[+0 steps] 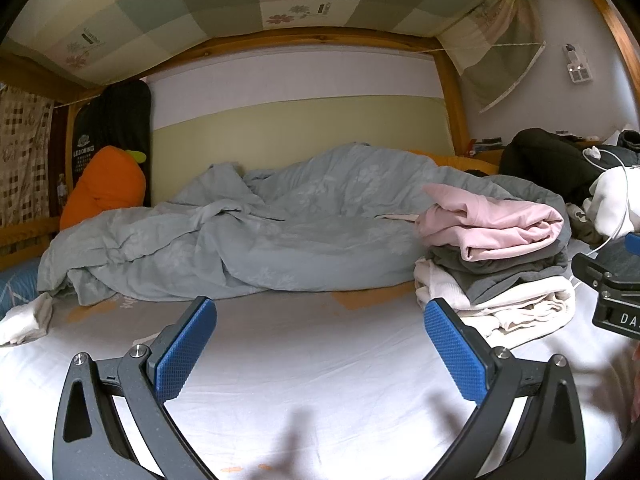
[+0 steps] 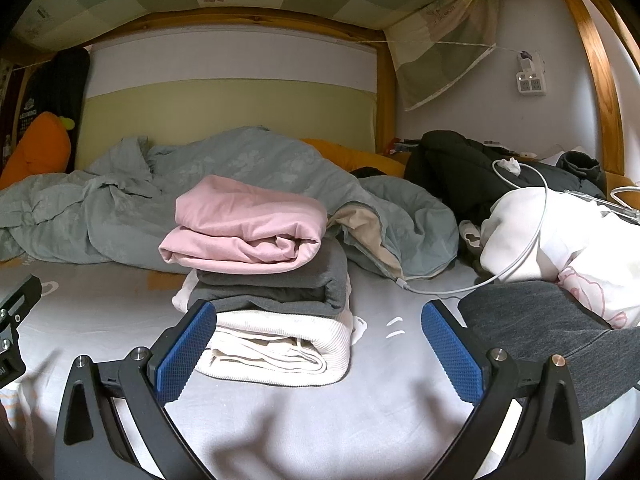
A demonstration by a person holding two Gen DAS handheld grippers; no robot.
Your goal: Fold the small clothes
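Observation:
A stack of folded clothes sits on the white bed sheet (image 1: 312, 360): a pink garment (image 2: 244, 228) on top, a grey one (image 2: 280, 284) under it, a cream one (image 2: 280, 348) at the bottom. In the left wrist view the same stack shows at the right, with the pink garment (image 1: 496, 224) uppermost. My left gripper (image 1: 320, 344) is open over bare sheet, left of the stack. My right gripper (image 2: 318, 348) is open just in front of the stack, its left fingertip (image 2: 188, 348) overlapping the cream garment's edge. Neither holds anything. A dark grey garment (image 2: 560, 332) lies unfolded to the right.
A crumpled light blue quilt (image 1: 248, 232) fills the back of the bed. An orange carrot pillow (image 1: 104, 188) leans at far left. A white garment (image 2: 560, 240) with a charging cable (image 2: 520, 256) and a black jacket (image 2: 452, 168) lie at right. A white cloth (image 1: 28, 316) lies at the left edge.

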